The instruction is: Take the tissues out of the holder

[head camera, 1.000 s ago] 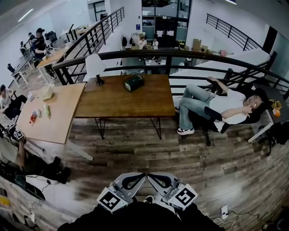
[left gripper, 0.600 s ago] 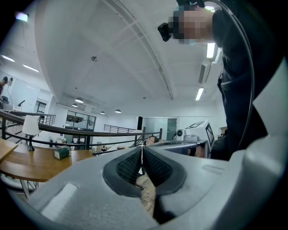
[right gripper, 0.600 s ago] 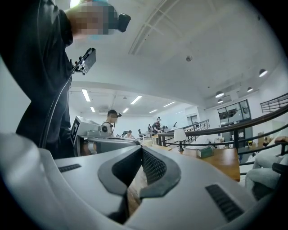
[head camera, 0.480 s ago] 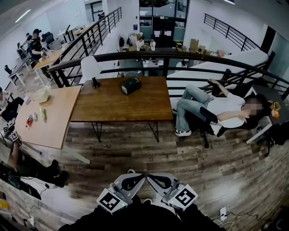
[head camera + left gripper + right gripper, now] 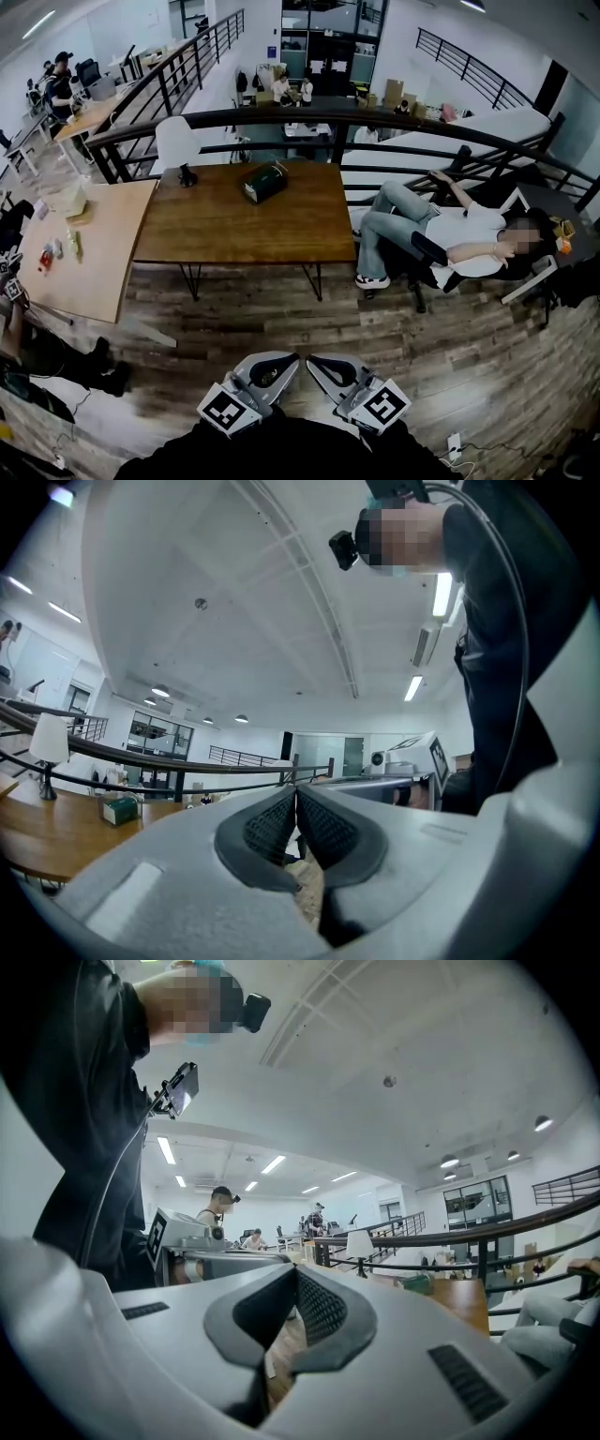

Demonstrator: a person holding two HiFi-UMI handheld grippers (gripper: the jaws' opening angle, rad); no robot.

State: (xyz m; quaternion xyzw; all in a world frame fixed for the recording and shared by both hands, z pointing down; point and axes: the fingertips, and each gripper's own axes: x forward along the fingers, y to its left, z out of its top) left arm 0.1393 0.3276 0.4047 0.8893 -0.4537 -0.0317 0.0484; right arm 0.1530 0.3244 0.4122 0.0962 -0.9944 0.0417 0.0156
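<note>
Two grippers sit tucked close to the wearer's body, side by side and pointing level ahead. The left gripper (image 5: 296, 792) has its jaws pressed tip to tip with nothing between them. The right gripper (image 5: 296, 1273) looks the same to me, closed and empty. I read this as a carrying posture: nothing is within reach, so there is no reason to open yet.

Ahead lies the wooden floor (image 5: 281, 314), and beyond it stands the dark wooden table (image 5: 281, 230). Near its far edge sits the dark green holder (image 5: 263, 180), with something pale on top that I take for the tissues. It is well apart from both grippers.

A white lamp (image 5: 175, 142) stands at the table's far left corner. A person (image 5: 459, 230) reclines in a chair off to the right, and the black railing (image 5: 328, 114) runs behind it all.
</note>
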